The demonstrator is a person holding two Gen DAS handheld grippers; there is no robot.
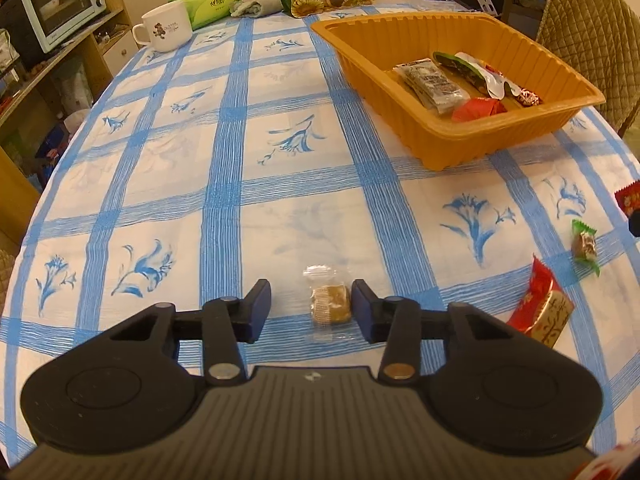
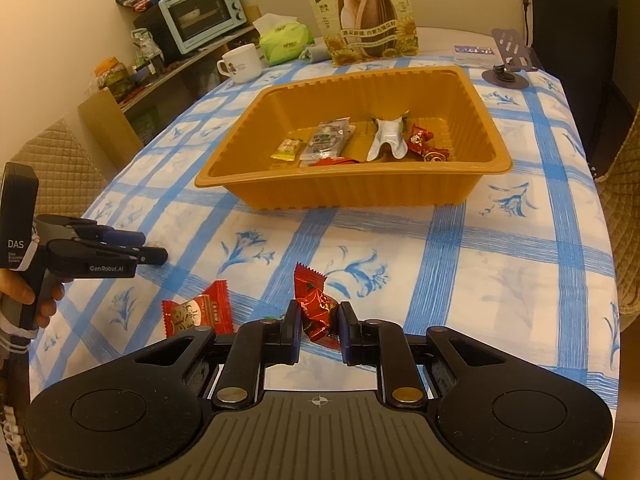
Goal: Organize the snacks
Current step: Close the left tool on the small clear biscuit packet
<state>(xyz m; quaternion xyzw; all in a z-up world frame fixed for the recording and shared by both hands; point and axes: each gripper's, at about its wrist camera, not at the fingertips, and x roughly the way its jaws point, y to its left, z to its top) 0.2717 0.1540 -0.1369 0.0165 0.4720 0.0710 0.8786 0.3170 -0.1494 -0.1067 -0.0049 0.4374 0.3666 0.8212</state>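
The left gripper (image 1: 311, 310) stands over a small brown candy (image 1: 330, 305) in a clear wrapper, lying on the blue-checked tablecloth (image 1: 224, 152). Its jaws are partly spread with the candy between them; the right pad is at or very near the block, the left pad (image 1: 258, 306) stands clear of it. The wrapper's long axis runs away from the camera, its crimped clear end pointing toward the far table edge.

The right gripper (image 2: 319, 322) pinches a red candy (image 2: 316, 308), both pads pressed to its crinkled foil sides. That candy stands nearly upright, its serrated tail pointing up and slightly left, and appears lifted off the cloth. Its print is too creased to read.

Just left of it lies a flat red packet (image 2: 199, 312) with gold panel and large characters, not legible. In the left view the same packet (image 1: 542, 308) lies to the right of the gripper, beyond it a green-ended toffee (image 1: 585, 246).

The orange tray (image 2: 400, 190) sits mid-table, well beyond both grippers, holding several wrapped snacks near its front wall.

Behind it a seed bag (image 2: 362, 12) stands upright, reading "山核桃味瓜子". The left gripper's body in the right view reads "GenRobot.AI" and "DAS". A white mug (image 2: 240, 64) bears a small bear picture.
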